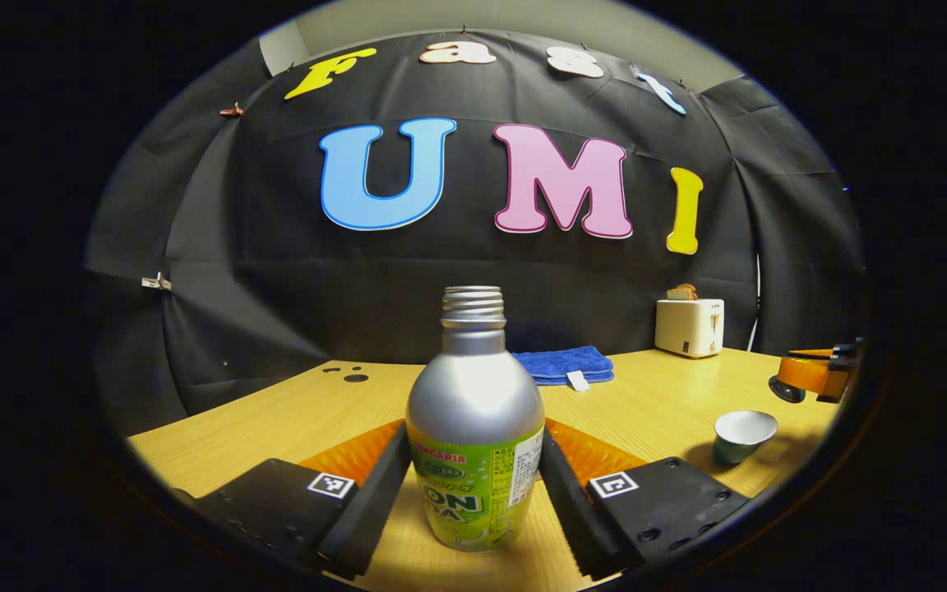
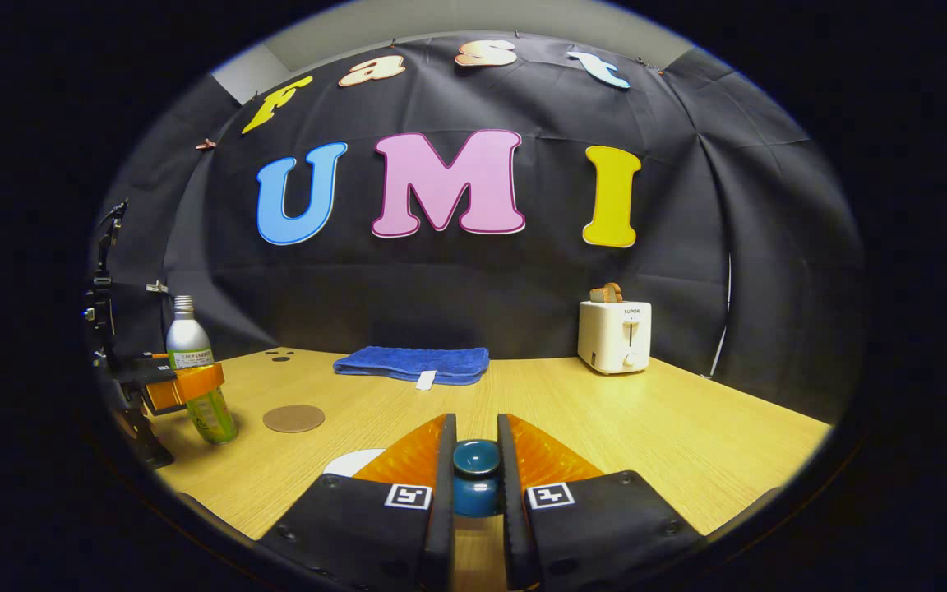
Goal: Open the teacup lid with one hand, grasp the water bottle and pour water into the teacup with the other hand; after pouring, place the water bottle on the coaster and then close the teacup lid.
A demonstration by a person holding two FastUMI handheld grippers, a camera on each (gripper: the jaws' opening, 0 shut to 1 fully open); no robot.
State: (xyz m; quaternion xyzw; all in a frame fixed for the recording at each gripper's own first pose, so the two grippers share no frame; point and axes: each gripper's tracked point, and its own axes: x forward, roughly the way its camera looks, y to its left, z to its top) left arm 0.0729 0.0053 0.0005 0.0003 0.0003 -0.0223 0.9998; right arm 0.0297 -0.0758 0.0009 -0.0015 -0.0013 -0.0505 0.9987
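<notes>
On counter, left hand-held gripper (image 1: 473, 485) clamped on uncapped water bottle (image 1: 475, 427) at label, thin slick metal so grip mid-body w/o crushing, right hand-held gripper (image 2: 476, 481) pinching lid (image 2: 476, 475) knob, teacup (image 1: 743, 436) open nearby.

Left tongs (image 1: 473, 485) clamp bottle (image 1: 474, 427); right tongs (image 2: 476, 469) pinch lid knob (image 2: 476, 473).

Silver metal water bottle with green label (image 1: 474, 427): uncapped, upright, near the desk's left edge. Small teal ceramic teacup with white interior (image 1: 744, 434): lid off, upright, near the front edge. Teal knobbed teacup lid (image 2: 476, 477): lifted off. Round brown coaster (image 2: 293, 418): flat, just beside the bottle.
</notes>
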